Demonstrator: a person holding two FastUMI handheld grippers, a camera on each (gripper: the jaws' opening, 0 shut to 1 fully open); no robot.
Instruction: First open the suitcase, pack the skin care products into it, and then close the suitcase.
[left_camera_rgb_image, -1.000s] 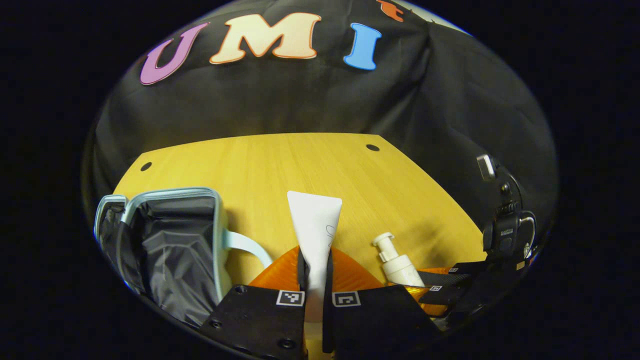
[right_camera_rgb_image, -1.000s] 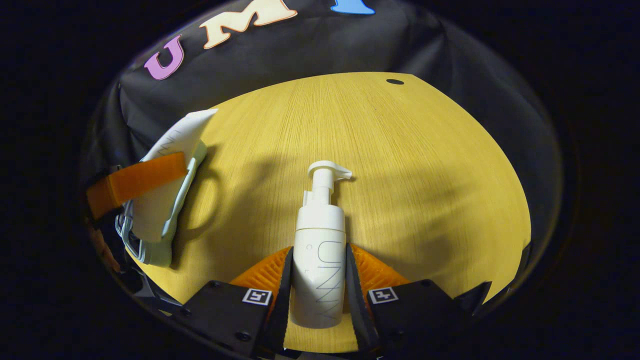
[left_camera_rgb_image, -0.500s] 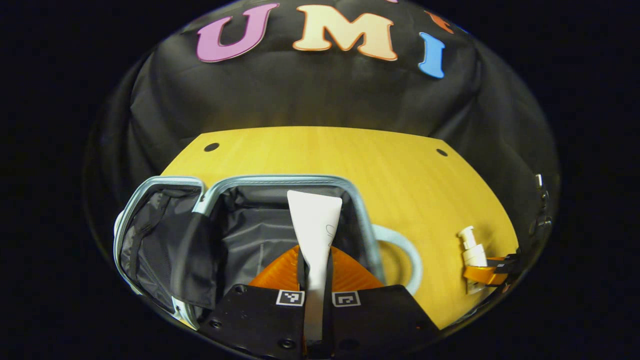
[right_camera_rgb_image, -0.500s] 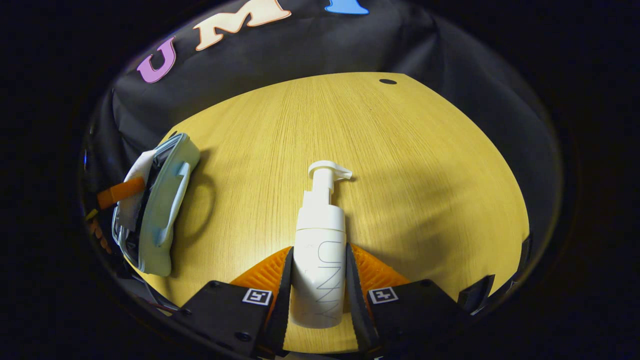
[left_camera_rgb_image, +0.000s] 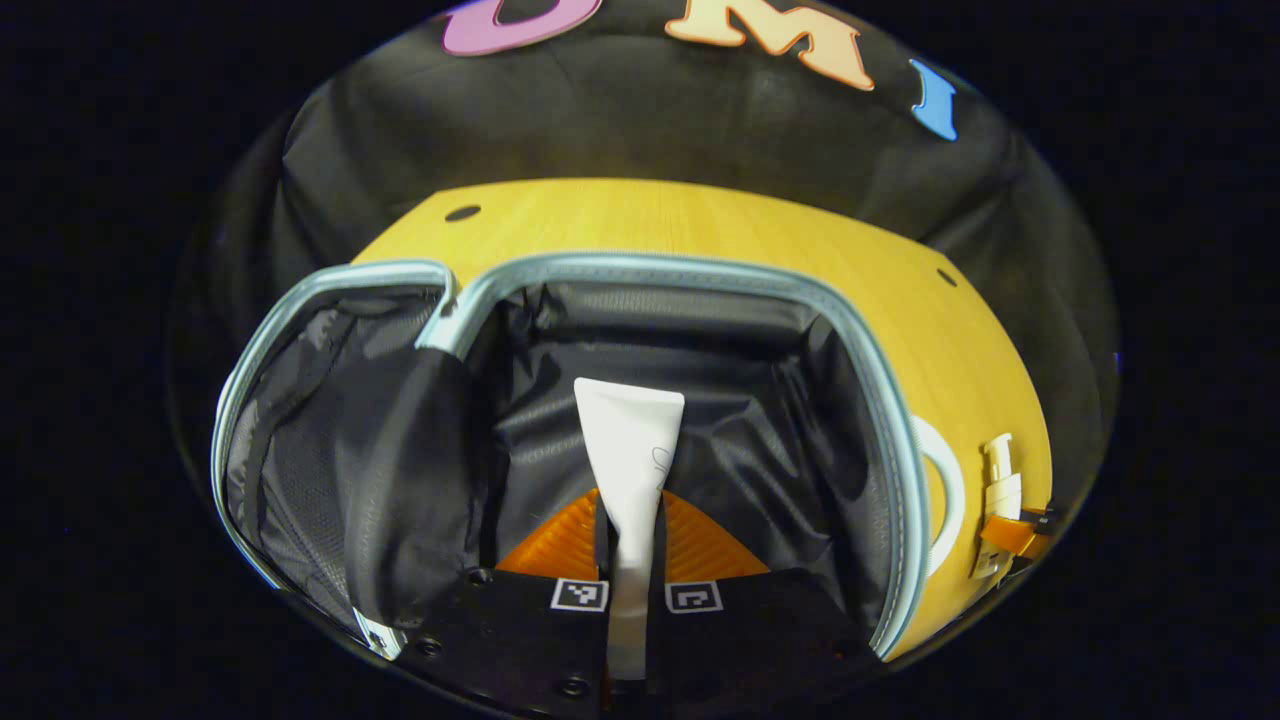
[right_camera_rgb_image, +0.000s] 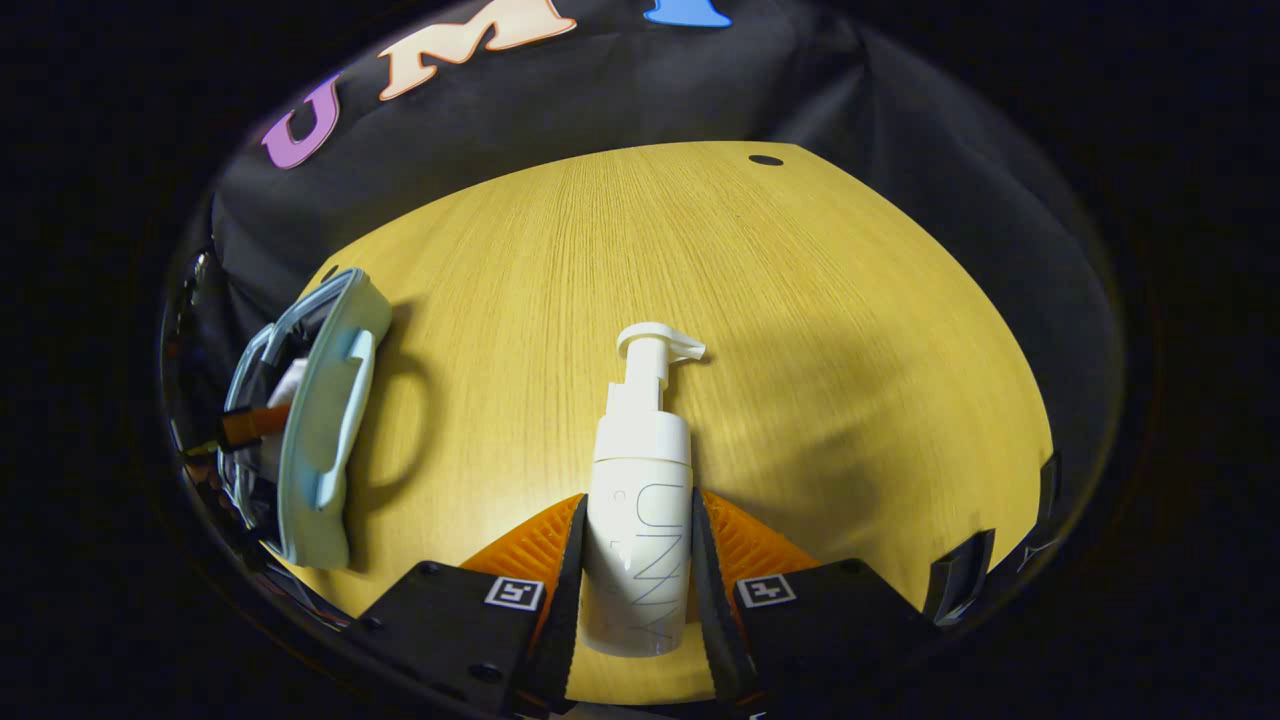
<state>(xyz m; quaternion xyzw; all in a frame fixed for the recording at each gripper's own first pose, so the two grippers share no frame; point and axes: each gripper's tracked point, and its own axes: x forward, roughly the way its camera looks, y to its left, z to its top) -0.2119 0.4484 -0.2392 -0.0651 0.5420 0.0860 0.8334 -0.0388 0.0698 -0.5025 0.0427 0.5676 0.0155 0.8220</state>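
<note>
1. The suitcase is seen lying open on the counter, its pale blue zipped rim framing a dark fabric lining. Its lid half is folded out to the left in the left gripper view.
2. A white tube is gripped between both fingers of the left gripper, which is closed on its narrow end. The tube's flat wide end points forward and is held over the open main compartment of the suitcase; contact with the lining cannot be told.
3. A white pump bottle is clamped between both fingers of the right gripper, pump head pointing forward over the bare counter. Whether it is touching the counter cannot be told.
4. In the right gripper view the suitcase is seen edge-on at the far left, with its pale blue handle facing the bottle and well apart from it.
5. In the left gripper view the pump bottle is seen at the far right edge, just beyond the suitcase handle.
</note>
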